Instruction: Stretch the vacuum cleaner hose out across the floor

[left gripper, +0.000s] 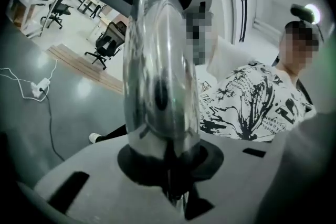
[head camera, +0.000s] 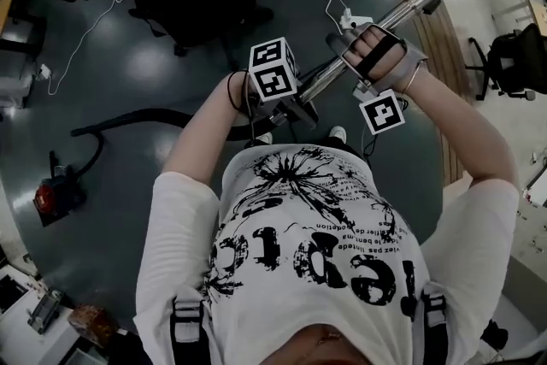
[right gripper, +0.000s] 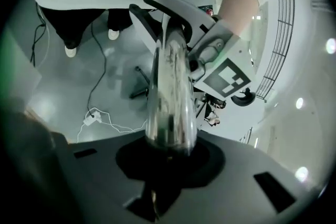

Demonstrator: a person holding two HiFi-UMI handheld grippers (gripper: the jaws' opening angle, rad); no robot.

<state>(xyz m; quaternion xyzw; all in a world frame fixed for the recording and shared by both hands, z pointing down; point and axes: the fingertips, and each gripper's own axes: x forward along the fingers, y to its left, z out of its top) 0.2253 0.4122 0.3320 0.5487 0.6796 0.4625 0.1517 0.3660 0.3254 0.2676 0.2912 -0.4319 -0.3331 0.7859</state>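
Two Grippers Held One Shiny Tube

Far left of the metal tube point(head camera: 419, 0), the red vacuum cleaner point(head camera: 53, 197) sat on the floor. Its black hose point(head camera: 137, 120) ran along the floor toward the tube. The hose looked soft and bendy. The tube looked hard and slippery, so it needed a tight hold. The left gripper point(left gripper: 173, 181) squeezed the tube's low end. The right gripper point(right gripper: 163, 165) squeezed it just above, with both arms bent in close.

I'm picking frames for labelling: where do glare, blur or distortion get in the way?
Head view: dim, glare patches on the floor. Left gripper view: fisheye bulge, dark corners, the chrome tube mirrors the room. Right gripper view: same bulge, green tint at left.
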